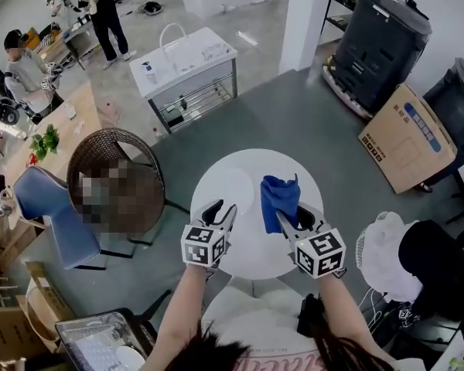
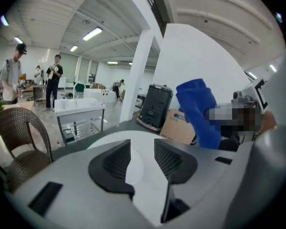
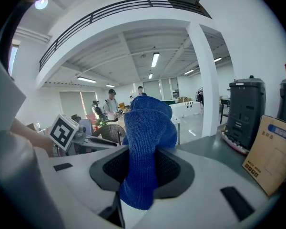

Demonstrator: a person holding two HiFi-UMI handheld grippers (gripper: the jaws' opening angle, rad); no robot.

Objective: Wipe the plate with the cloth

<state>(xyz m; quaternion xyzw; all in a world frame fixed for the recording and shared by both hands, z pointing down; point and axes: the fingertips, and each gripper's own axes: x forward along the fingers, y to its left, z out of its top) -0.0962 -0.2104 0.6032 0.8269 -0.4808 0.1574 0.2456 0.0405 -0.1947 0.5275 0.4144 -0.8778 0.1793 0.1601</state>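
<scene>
A round white table (image 1: 216, 246) stands below me. On it lies a white plate (image 1: 233, 185), faint against the tabletop; in the left gripper view the plate (image 2: 136, 169) shows pale between the jaws. My left gripper (image 1: 219, 209) (image 2: 142, 156) hovers over the table's left half, open, with nothing between its jaws. My right gripper (image 1: 295, 216) (image 3: 142, 168) is shut on a blue cloth (image 1: 278, 195) (image 3: 145, 142), which bunches up above the jaws and hangs a little below them. The cloth (image 2: 198, 111) is held above the table's right half.
A brown wicker chair (image 1: 116, 180) and a blue chair (image 1: 58, 215) stand left of the table. A cardboard box (image 1: 406, 137) and a black bin (image 1: 383, 41) are at the back right. A white sink cart (image 1: 184, 72) stands behind; people work at the far left.
</scene>
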